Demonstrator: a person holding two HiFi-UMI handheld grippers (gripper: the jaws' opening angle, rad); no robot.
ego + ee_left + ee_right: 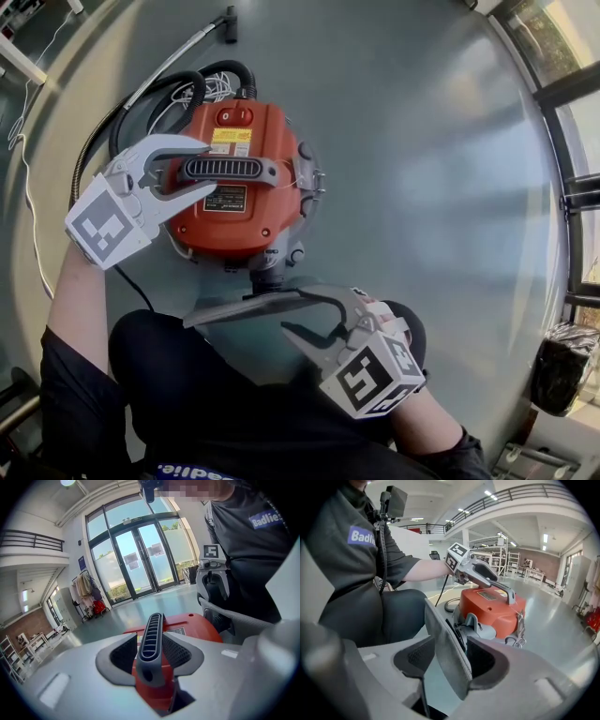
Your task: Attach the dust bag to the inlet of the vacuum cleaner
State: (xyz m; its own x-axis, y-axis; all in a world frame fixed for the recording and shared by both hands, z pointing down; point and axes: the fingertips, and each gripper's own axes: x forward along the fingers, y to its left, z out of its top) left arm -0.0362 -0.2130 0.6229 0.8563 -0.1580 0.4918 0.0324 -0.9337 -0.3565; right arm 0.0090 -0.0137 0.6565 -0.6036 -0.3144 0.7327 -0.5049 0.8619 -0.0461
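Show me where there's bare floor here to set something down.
In the head view, the widest bare floor lies right of the vacuum, up to the windows. Crowded: the hose coils on its left, and the dust bag and the person's legs fill the near side.

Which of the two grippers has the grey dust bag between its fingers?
The right gripper: the flat dust bag stands between its fingers, whereas the left gripper straddles the vacuum's handle.
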